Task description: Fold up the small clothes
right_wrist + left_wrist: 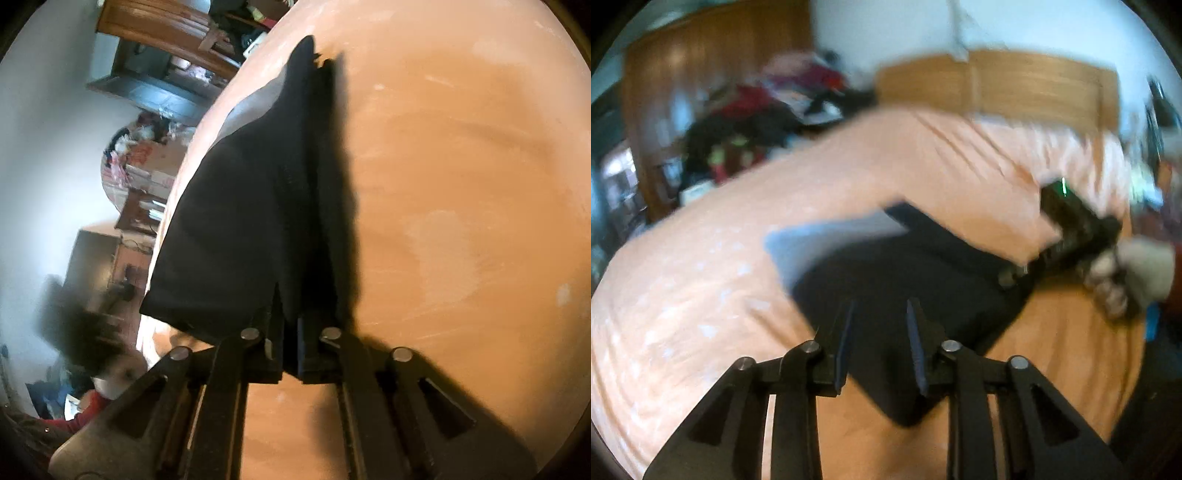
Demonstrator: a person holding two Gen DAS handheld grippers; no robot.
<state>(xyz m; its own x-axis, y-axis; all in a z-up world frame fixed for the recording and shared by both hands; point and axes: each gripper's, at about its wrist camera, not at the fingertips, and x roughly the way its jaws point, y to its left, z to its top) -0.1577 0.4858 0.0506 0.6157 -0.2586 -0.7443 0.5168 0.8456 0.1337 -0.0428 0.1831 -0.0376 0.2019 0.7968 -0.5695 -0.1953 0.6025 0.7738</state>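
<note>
R gripper [290,332] tilted sideways, pinching black garment [236,221]; L gripper [881,314] agape.

Left view heavily motion-blurred; right view sharper, hard shadow on orange bedsheet [461,184], fisheye-curved edges.

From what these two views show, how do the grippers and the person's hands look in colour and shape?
Both the left gripper and the right gripper are black, with angular linkage arms joined by round silver pins and with thin blue pads on the inner faces of the fingers. The left view shows a green light on the right gripper's body, and a light grey glove on the hand.
</note>
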